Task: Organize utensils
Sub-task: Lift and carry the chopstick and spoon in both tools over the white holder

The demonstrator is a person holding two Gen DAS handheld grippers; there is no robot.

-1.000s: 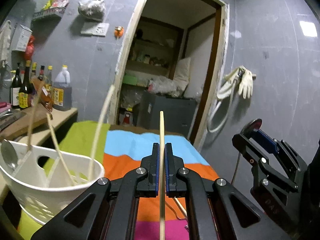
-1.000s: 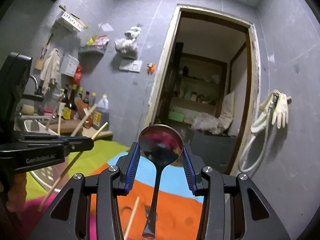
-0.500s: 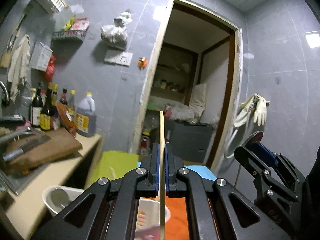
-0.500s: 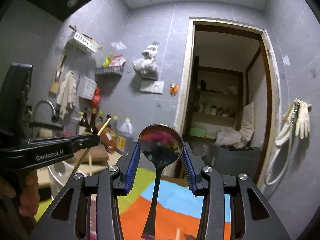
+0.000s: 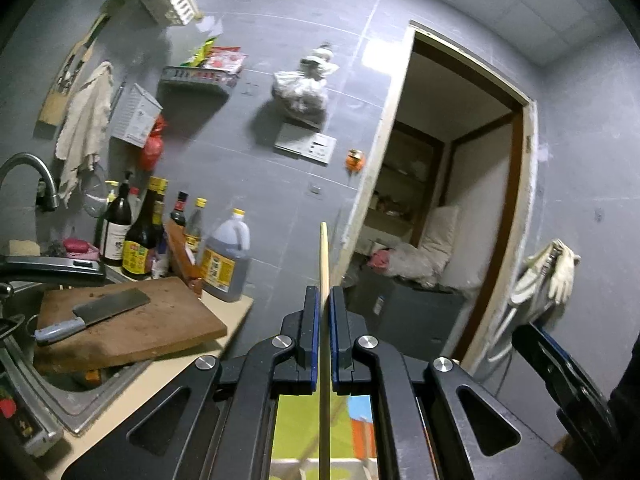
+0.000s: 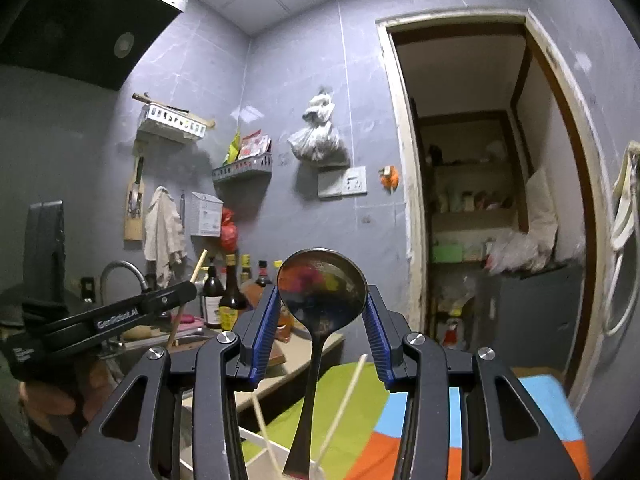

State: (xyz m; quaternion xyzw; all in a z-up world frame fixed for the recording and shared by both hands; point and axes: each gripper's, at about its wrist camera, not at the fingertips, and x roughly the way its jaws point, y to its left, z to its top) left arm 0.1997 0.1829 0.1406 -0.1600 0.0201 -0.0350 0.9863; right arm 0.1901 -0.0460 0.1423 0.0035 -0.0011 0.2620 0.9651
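Your left gripper (image 5: 325, 336) has its blue-padded fingers pinching a thin, pale wooden chopstick (image 5: 324, 256) that stands upright between them, its lower end cut off by the frame. Your right gripper (image 6: 322, 328) clamps a glossy metal spoon (image 6: 320, 292) by the round bowl, the slim handle hanging down. Below it, the white plastic utensil holder (image 6: 256, 446) shows only a rim, with pale chopsticks (image 6: 344, 396) leaning out. Farther left, a cleaver (image 5: 92, 314) lies on a worn wooden cutting board (image 5: 132, 330); dark sauce bottles (image 5: 140, 236) stand behind.
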